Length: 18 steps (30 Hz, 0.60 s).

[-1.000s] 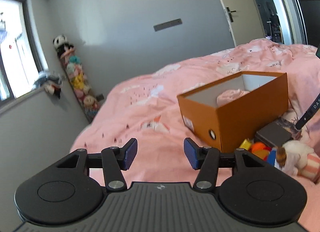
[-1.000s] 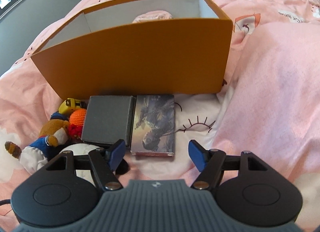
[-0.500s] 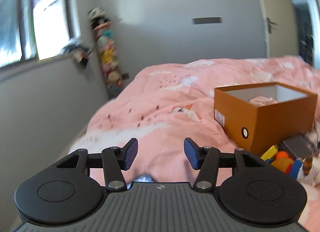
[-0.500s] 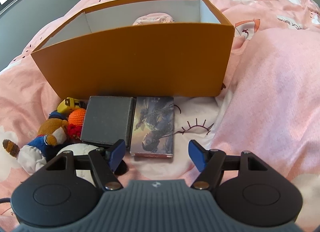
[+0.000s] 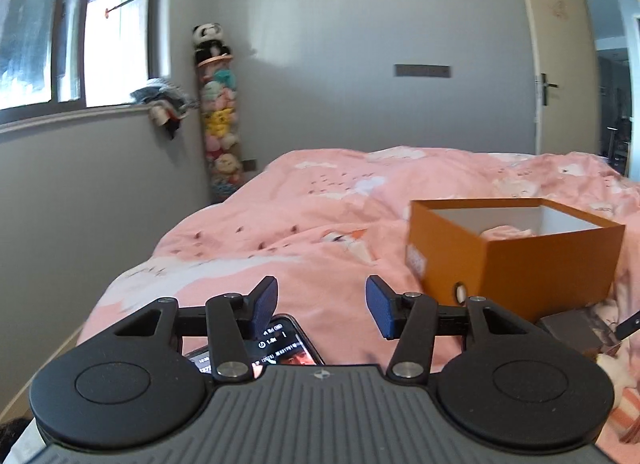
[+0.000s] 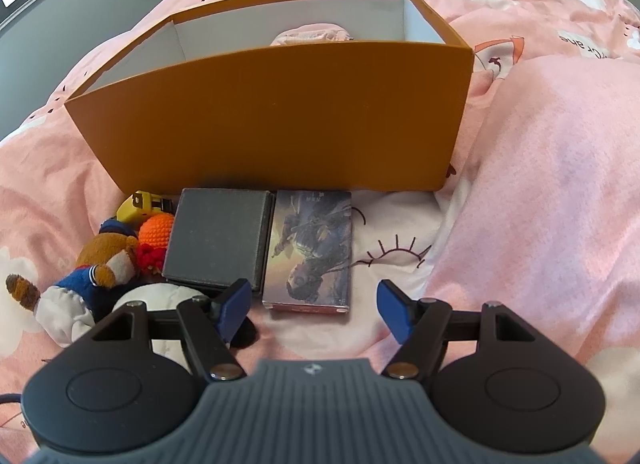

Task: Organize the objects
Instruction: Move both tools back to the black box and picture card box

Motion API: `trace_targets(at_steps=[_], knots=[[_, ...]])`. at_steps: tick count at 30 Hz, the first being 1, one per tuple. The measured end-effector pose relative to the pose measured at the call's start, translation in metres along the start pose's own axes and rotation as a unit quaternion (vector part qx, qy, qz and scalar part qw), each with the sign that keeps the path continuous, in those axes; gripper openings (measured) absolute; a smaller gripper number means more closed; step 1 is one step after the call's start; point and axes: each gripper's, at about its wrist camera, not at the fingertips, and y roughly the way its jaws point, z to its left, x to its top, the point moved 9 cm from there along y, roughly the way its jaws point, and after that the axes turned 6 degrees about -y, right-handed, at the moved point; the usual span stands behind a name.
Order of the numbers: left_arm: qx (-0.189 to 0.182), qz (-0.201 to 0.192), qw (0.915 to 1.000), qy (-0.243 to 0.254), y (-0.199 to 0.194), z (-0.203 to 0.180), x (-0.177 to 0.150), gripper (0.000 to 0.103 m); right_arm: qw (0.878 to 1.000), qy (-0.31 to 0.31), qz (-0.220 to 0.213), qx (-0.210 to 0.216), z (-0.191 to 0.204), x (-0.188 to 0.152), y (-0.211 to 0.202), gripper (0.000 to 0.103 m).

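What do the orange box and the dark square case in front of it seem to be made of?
Orange box: looks like matte cardboard, with thin straight walls and a white lining. Dark square case: probably fabric- or leatherette-covered board, going by its fine grainy, dull surface; I can't be sure.

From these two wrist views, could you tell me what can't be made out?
- Orange box contents: right view, front wall hides all but a pink bundle.
- Phone: left view, gripper body covers most; text too small.
- White round item: right view, behind right gripper.

One orange box (image 6: 276, 116), two flat cases (image 6: 218, 238).
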Motion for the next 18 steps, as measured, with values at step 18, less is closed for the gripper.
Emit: trace_targets(at_steps=[18], knots=[[-0.102, 0.025, 0.9891, 0.104, 0.003, -0.122, 0.046, 0.061, 1.000, -0.001, 0.013, 0.016, 0.003, 0.001, 0.008, 0.066]])
